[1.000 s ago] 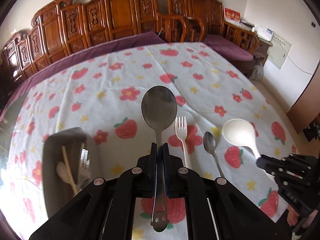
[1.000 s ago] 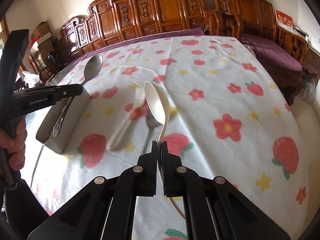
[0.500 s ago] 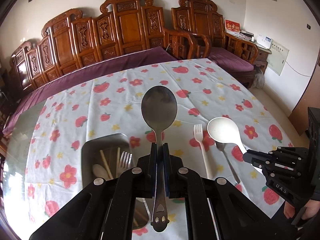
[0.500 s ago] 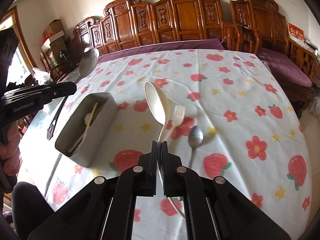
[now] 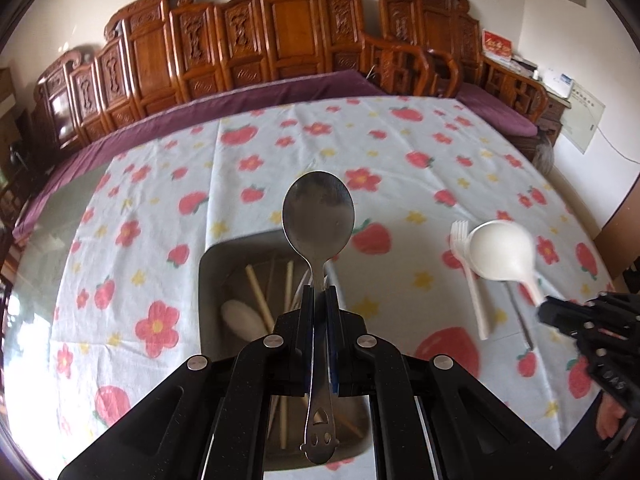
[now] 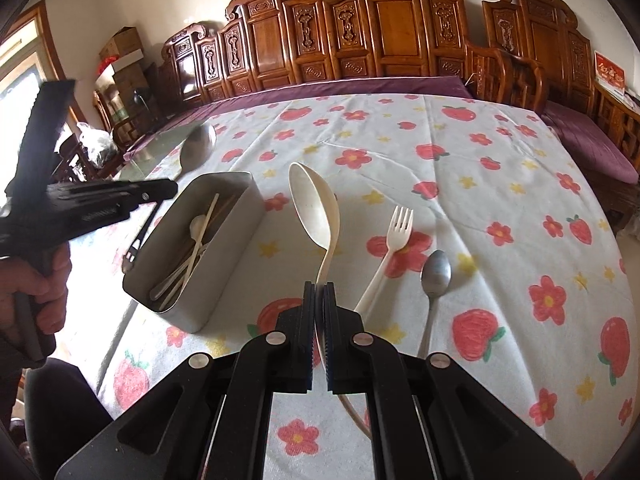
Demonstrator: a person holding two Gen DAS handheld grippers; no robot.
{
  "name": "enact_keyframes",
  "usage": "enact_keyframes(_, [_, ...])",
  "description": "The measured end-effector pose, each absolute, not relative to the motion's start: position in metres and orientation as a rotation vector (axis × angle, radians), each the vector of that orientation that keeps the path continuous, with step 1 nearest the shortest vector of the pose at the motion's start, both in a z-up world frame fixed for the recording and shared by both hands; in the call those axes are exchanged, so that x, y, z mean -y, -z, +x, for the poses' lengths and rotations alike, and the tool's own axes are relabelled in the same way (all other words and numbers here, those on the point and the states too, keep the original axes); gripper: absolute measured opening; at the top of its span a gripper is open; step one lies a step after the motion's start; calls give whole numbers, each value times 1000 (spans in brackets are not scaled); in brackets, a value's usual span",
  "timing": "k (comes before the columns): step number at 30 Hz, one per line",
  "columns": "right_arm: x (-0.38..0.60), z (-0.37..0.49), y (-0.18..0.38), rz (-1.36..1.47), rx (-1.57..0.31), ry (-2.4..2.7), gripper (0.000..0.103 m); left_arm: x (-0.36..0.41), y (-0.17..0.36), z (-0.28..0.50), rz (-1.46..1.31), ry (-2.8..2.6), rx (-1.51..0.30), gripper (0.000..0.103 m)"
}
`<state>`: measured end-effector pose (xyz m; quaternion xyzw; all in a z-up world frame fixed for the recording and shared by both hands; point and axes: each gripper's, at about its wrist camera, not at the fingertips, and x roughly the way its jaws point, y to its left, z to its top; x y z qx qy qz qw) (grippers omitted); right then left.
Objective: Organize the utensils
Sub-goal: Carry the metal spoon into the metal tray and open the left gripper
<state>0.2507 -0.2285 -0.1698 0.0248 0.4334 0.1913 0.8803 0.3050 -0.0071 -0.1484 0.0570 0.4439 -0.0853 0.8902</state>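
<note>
- The left gripper (image 5: 319, 294) pinches the metal serving spoon (image 5: 318, 216) by its handle, just below the bowl. The handle end hangs free behind the fingers, so the spoon can drop lengthwise once let go.
- In the left wrist view this spoon hangs directly above the grey metal container (image 6: 168, 284). That position suits a release into it.
- The container already holds chopsticks (image 5: 259, 298) and pale utensils (image 6: 196, 226) laid along its length. A lengthwise drop appears to be the fit that matches them.
- The right gripper (image 6: 319, 296) is pressed together on the white plastic spoon (image 6: 316, 208), gripped low on its handle, bowl pointing far. It hangs above the tablecloth (image 6: 500, 184), right of the container, probably waiting for its turn.
- A white plastic fork (image 6: 394, 240) and a small metal spoon (image 6: 435, 272) lie side by side on the cloth, right of the container, apart from it and unsorted.
- Judgement: the task is partly done; two items are in hand, two remain.
</note>
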Motion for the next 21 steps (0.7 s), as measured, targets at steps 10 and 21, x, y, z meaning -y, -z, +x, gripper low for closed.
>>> enact_keyframes(10, [227,256,180,47,-925,-400,5,-10,210,324,120,134,-1047,5])
enact_keyframes(21, [220,258,179,49,-929,-408,5,-8,232,327,123,138,-1099,5])
